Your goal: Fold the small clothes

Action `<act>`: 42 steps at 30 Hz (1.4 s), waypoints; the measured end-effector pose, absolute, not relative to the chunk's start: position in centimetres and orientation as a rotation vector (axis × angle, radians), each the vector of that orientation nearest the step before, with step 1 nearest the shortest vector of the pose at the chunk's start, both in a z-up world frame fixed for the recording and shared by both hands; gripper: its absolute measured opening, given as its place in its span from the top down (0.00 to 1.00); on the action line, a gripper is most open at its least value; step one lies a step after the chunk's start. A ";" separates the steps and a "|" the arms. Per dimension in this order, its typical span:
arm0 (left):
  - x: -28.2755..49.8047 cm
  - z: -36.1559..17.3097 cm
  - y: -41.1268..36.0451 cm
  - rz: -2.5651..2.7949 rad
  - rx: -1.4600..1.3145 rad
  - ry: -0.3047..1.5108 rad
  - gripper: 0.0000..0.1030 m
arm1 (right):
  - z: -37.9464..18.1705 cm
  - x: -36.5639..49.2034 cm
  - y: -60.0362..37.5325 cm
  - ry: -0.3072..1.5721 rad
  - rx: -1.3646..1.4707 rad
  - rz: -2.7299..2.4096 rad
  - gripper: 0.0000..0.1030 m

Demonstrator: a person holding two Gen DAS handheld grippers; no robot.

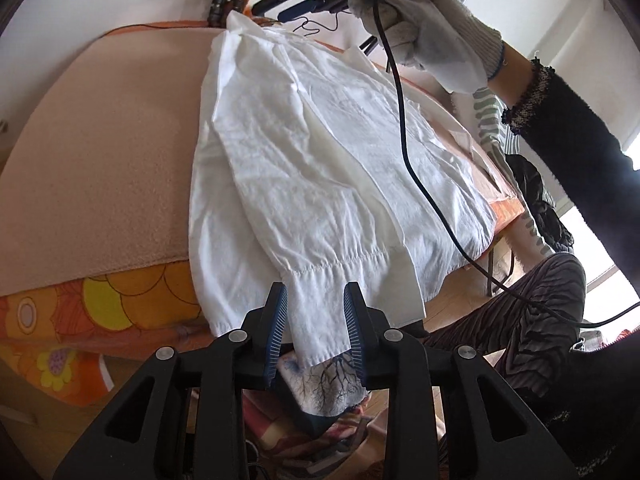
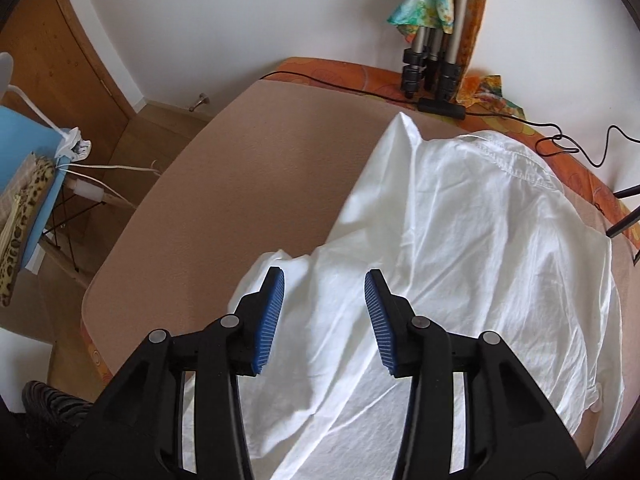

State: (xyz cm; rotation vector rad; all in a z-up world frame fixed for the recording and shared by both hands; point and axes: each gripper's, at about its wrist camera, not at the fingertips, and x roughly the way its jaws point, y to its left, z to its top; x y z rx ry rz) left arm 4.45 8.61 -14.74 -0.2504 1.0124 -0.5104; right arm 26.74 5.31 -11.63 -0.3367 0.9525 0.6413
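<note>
Garment: a white shirt (image 1: 320, 168) lies spread and creased on the peach-covered bed (image 1: 112, 152), over the half nearer the person, its hem and one cuffed sleeve (image 1: 320, 312) hanging over the near edge.
Collar end: in the right wrist view the collar (image 2: 504, 156) points toward the far edge, close to the orange border.
Left gripper (image 1: 316, 320): jaws parted, the sleeve cuff hanging loose between the blue pads (image 1: 276, 320) at the near edge; neither pad visibly presses the cloth.
Right gripper (image 2: 324, 316): jaws spread wide above the shirt's body, nothing pinched between them.
Right hand (image 1: 432, 28): gloved, raised over the far side of the shirt, a black cable (image 1: 404, 140) trailing from it across the cloth.
Open room: the bare peach cover toward the left side and far-left corner of the bed is free of cloth.
Far edge: tripod legs (image 2: 432, 64) and a second black cable (image 2: 560, 148) sit along it by the wall.
</note>
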 end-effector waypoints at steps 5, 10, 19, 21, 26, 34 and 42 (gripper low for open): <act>4.5 -15.9 7.9 -0.509 -0.240 1.053 0.73 | -14.3 26.9 10.4 1.001 -0.446 0.613 0.57; 4.7 -16.7 8.5 -0.522 -0.307 1.071 0.73 | -17.0 27.8 12.8 1.061 -0.513 0.530 0.57; 5.0 -16.9 9.4 -0.554 -0.374 1.043 0.98 | -18.0 29.1 13.0 1.079 -0.470 0.473 0.95; 4.7 -16.2 9.9 -0.547 -0.372 1.014 0.98 | -17.7 29.2 12.6 1.076 -0.437 0.476 0.95; 3.9 -15.4 11.8 -0.473 -0.340 0.978 0.98 | -16.7 29.6 11.8 1.074 -0.335 0.499 0.96; 4.2 -16.2 13.6 -0.413 -0.388 1.006 0.90 | -17.6 30.7 12.0 1.082 -0.324 0.534 0.96; 3.8 -15.9 14.9 -0.342 -0.408 0.988 0.47 | -15.1 26.4 6.1 1.001 -0.292 0.625 0.80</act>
